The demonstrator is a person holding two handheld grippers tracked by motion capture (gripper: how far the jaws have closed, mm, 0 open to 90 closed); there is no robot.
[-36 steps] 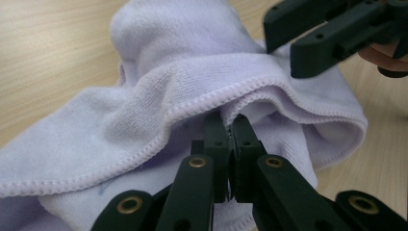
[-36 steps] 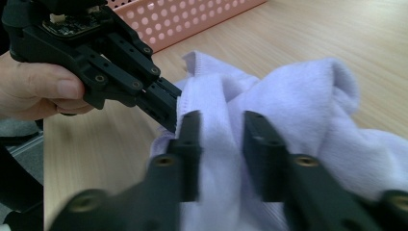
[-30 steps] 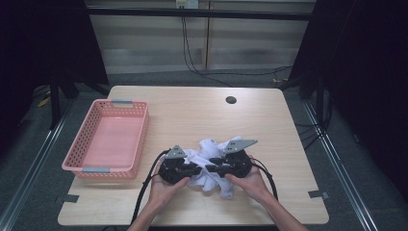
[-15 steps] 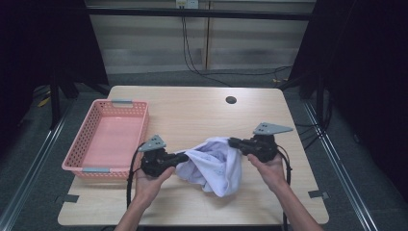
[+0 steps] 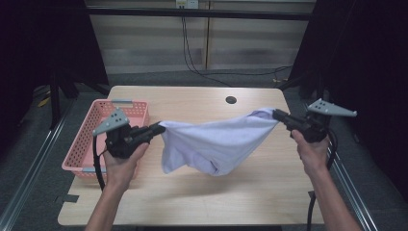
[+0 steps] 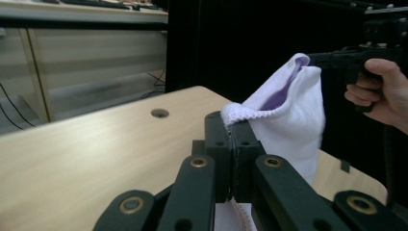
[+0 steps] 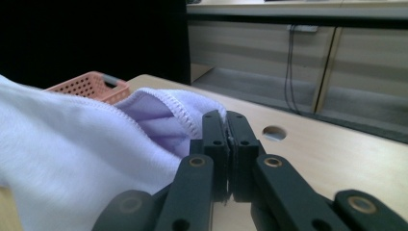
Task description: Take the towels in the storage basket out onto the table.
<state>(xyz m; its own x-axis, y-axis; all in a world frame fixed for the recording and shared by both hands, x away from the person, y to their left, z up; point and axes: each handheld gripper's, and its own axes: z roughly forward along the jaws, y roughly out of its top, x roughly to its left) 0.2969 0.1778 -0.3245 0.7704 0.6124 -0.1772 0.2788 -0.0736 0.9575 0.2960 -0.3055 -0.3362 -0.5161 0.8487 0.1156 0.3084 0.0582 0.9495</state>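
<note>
- basket (image 5: 96,139) partly hidden behind left gripper (image 5: 156,129) and hand
- cloth (image 7: 72,144) cut off at left and bottom edge in right gripper view
- cloth edge hidden between shut jaws

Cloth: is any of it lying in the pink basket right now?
No, the cloth hangs stretched between the left gripper and right gripper, beside the pink basket.

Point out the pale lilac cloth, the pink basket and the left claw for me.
pale lilac cloth (image 5: 216,139): high view, middle of the hanging fabric.
pink basket (image 5: 103,109): high view, far mesh wall.
left claw (image 5: 159,127): high view, closed jaw tips pinching the cloth's edge.
</note>
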